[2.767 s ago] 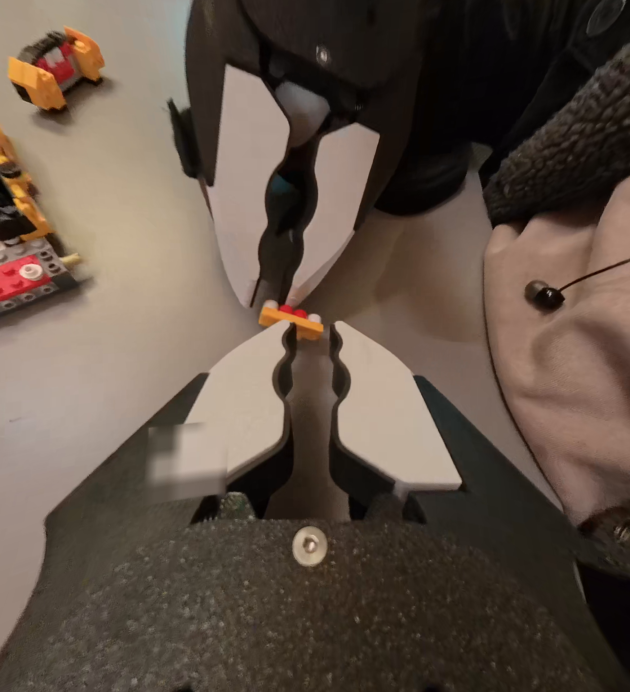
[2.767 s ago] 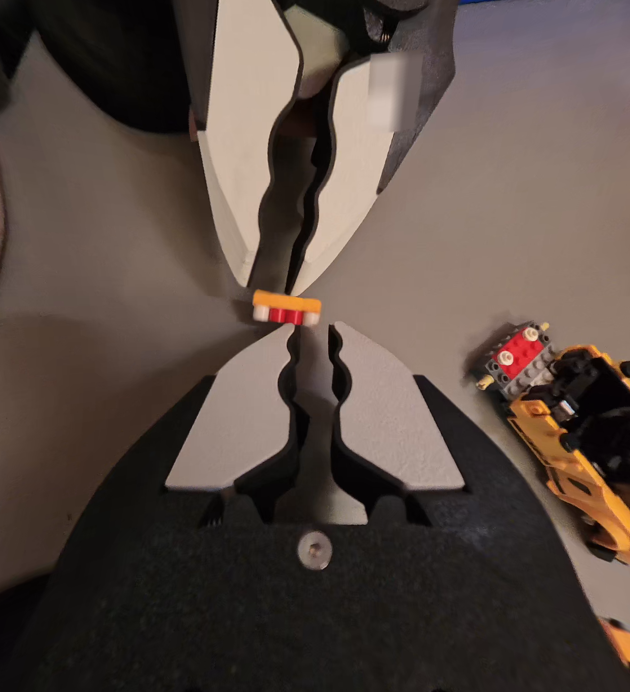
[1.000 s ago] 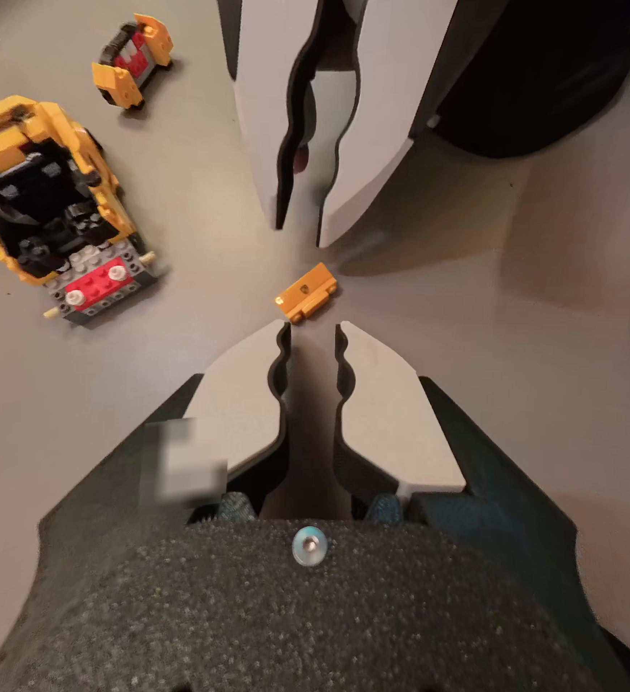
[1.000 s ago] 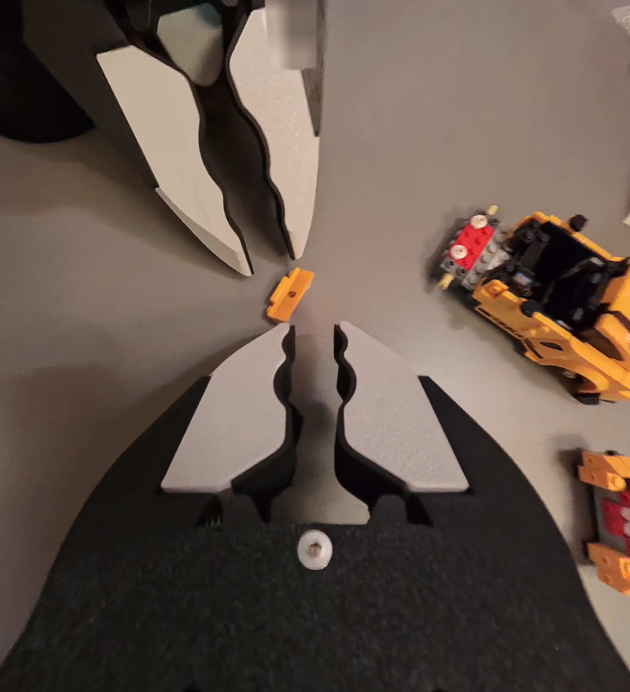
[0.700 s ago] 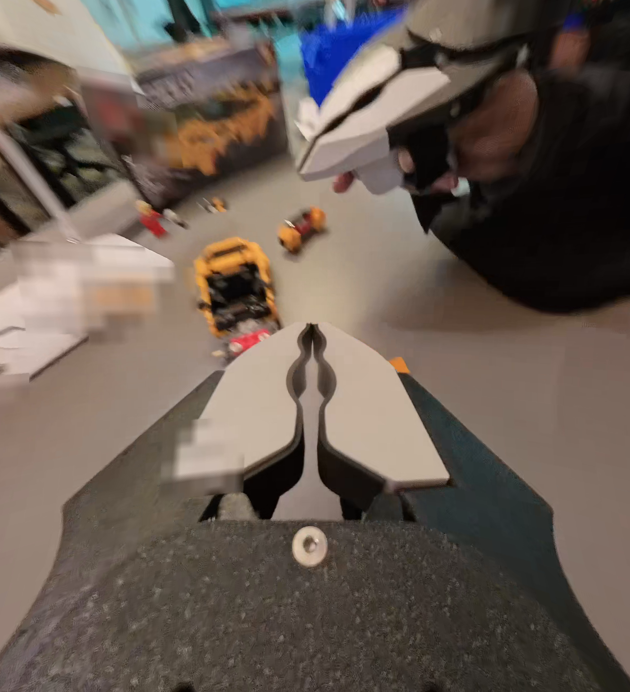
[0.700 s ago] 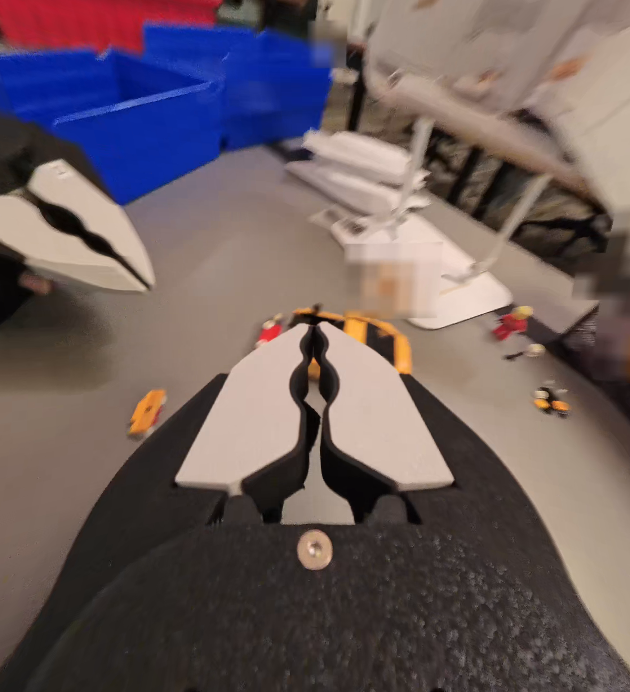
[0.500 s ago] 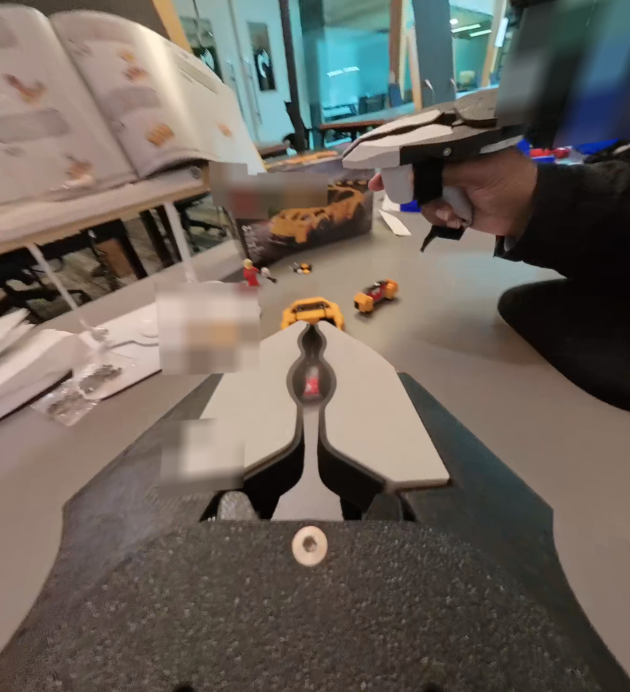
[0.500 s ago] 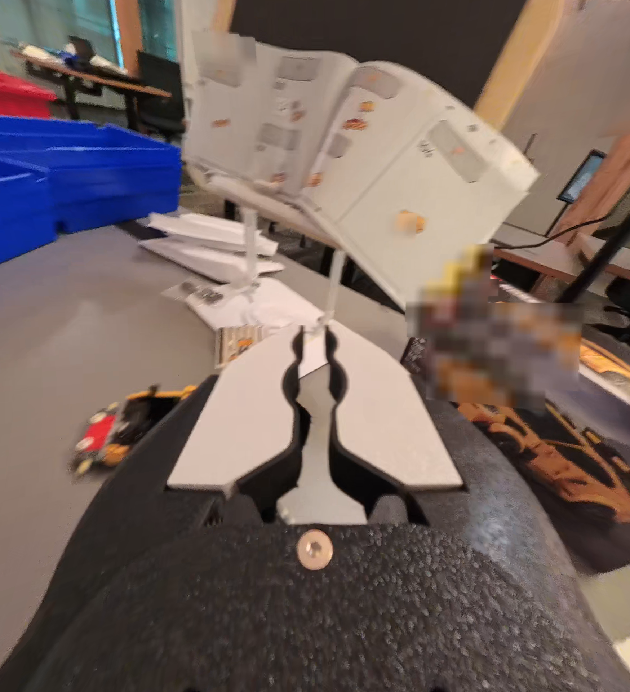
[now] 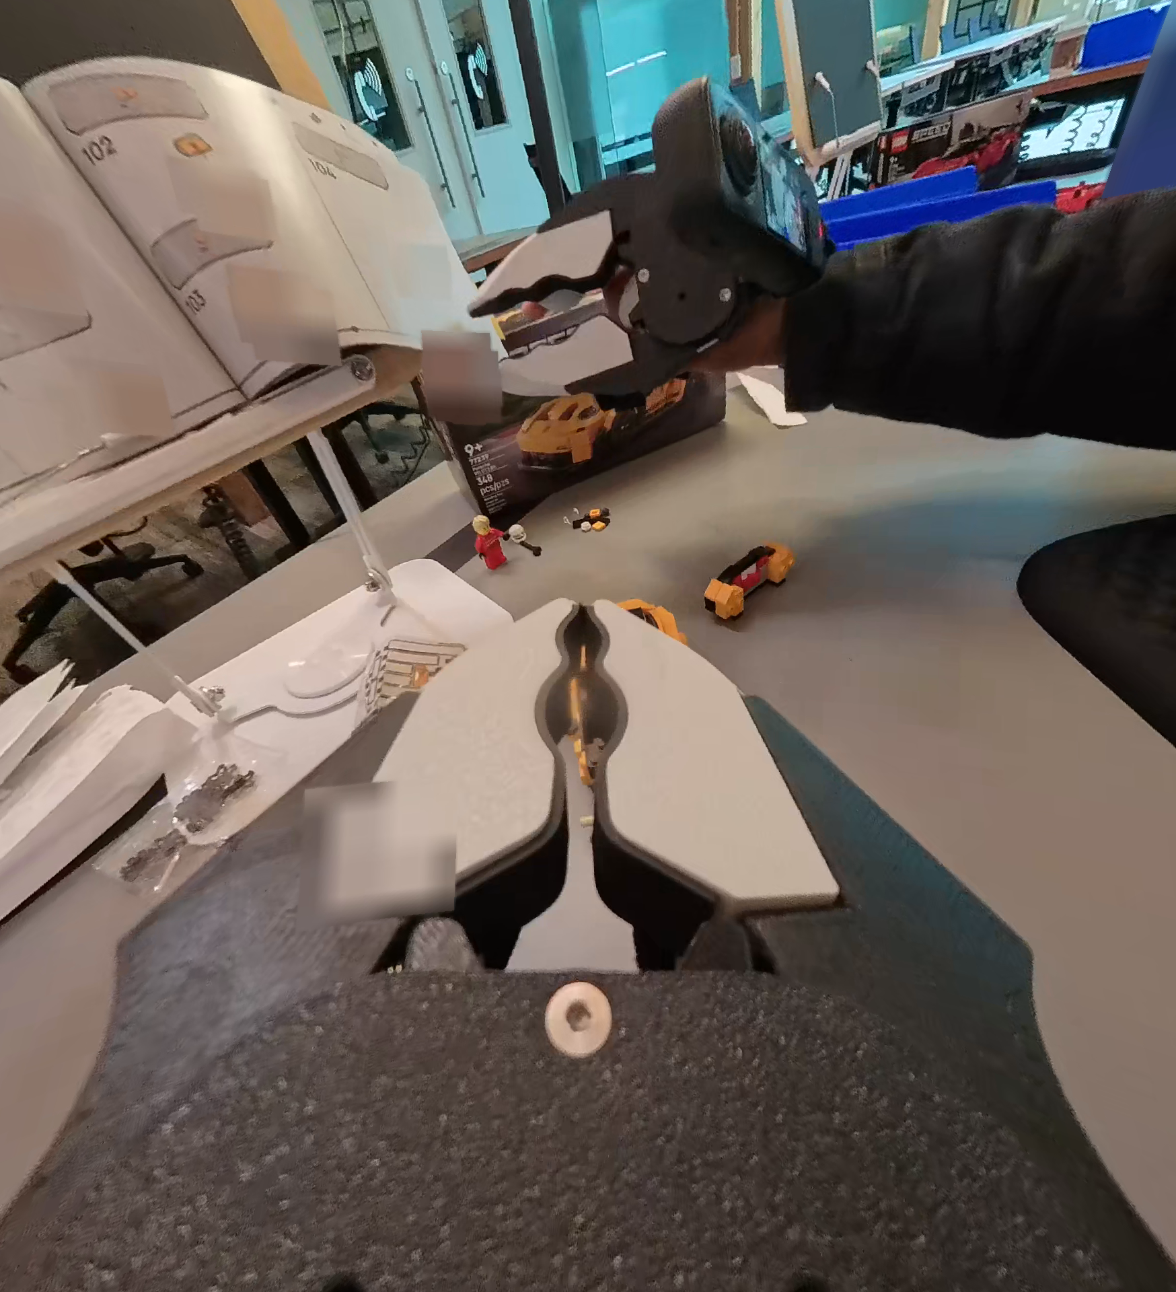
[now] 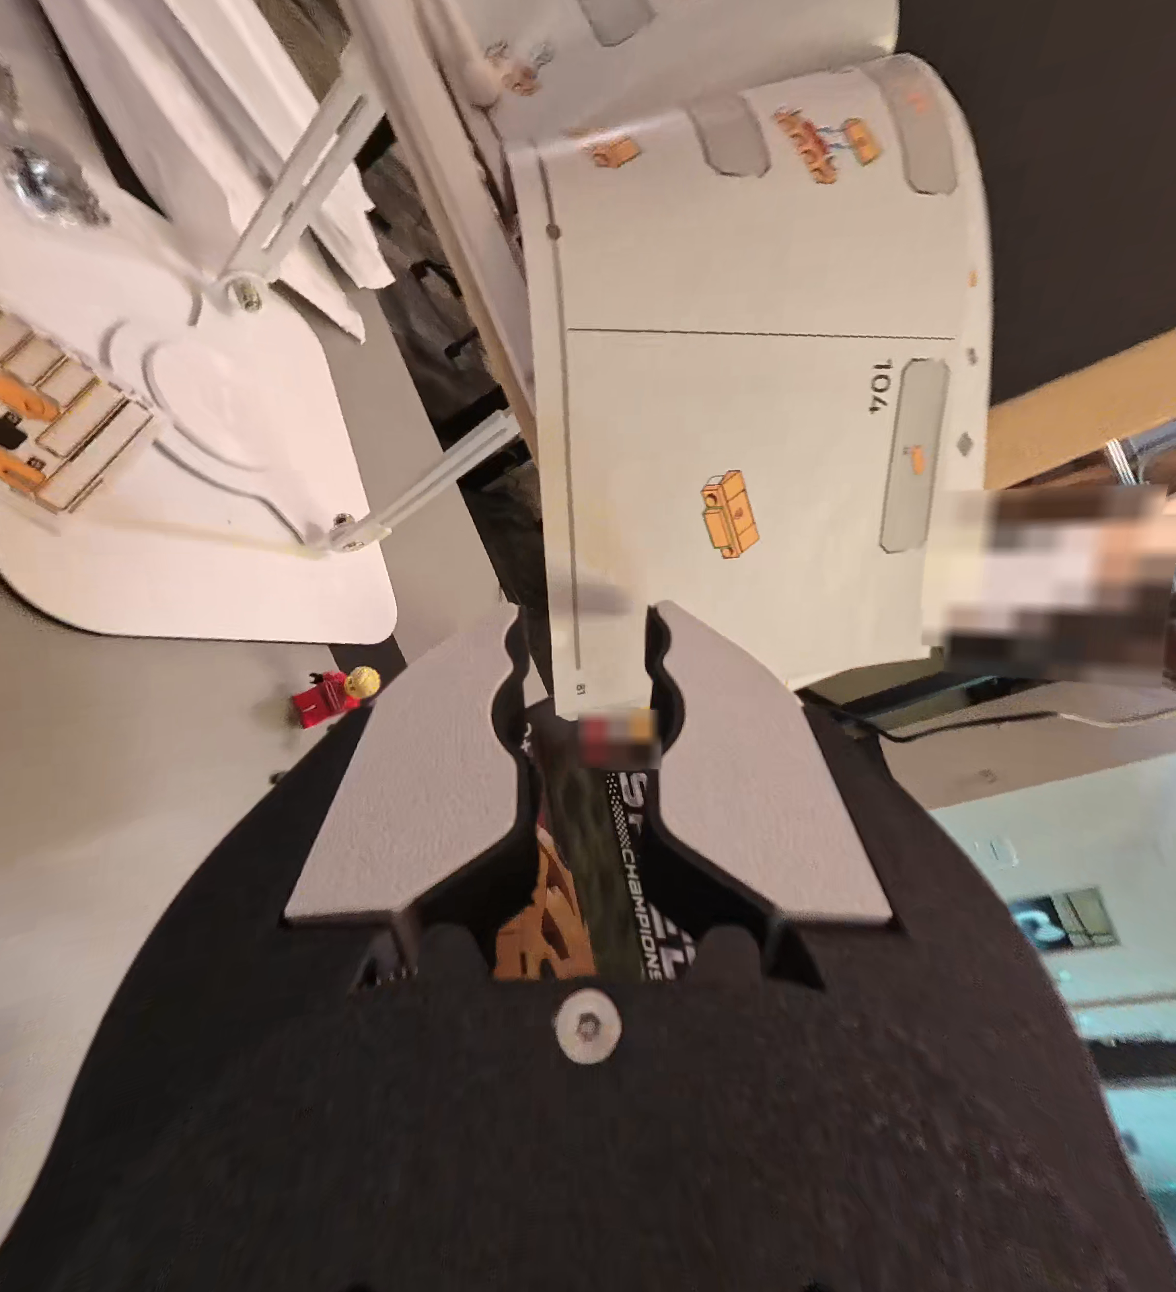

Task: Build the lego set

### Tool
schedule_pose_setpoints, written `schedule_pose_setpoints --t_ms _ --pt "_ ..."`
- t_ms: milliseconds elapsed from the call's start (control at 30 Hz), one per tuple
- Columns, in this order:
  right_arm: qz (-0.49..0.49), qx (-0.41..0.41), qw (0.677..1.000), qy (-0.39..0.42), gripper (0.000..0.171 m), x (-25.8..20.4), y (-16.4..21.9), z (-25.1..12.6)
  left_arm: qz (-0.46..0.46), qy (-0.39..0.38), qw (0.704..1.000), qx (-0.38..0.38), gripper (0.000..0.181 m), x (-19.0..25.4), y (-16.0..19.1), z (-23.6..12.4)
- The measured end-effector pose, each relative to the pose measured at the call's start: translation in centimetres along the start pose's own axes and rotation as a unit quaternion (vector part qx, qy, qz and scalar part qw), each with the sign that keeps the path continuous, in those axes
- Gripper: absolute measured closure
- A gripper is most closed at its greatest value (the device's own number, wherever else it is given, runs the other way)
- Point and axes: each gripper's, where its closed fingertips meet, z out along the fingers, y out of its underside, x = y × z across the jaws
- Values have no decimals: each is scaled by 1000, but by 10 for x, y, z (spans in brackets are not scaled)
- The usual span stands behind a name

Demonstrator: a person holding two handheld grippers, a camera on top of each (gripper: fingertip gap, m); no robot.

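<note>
Build in progress, instructions being consulted. The left claw [image 9: 579,615] is clenched with nothing between its tips and hangs above the desk [image 9: 921,699]. The right claw [image 10: 585,615], raised and rolled sideways, stands released and holds nothing; its gap frames the lower corner of the open booklet [image 10: 746,419], which rests on a white stand [image 9: 375,587].

Done, as far as can be judged: the yellow car body [image 9: 655,615], largely hidden behind the left claw's tips, and a separate orange-and-black subassembly [image 9: 749,580] lying near it on the desk. Left to do: joining these and adding the remaining parts; the open page lies well into the booklet, which suggests a late stage.

A red minifigure [image 9: 491,545] and a few loose pieces [image 9: 589,521] stand beyond the car, near the set's box [image 9: 585,433].

Containers: a clear bag [image 9: 180,818] at the stand's base holds small dark parts; blue bins [image 9: 921,203] stand far behind, contents not visible.
</note>
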Motion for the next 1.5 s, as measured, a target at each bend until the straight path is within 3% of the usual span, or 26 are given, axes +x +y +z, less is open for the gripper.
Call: schedule_pose_setpoints --t_ms 133,500,900,1200,1367,1500 --pt "-1 18 999 -44 153 0 1 -1 -5 8 1000 -17 181 1 15 7" --pt "88 -7 972 -219 159 2 9 -1 -11 60 998 -26 181 11 26 12" --pt "104 -38 950 -291 159 2 10 1 -18 79 996 -28 181 16 31 11" --pt "99 -47 951 -288 156 2 14 3 -22 87 996 -29 181 18 33 11" --pt "53 -35 975 -213 131 9 13 3 -23 85 996 -27 181 17 33 10" --pt "157 10 981 -112 103 41 1 5 -25 86 996 -29 180 17 32 12"
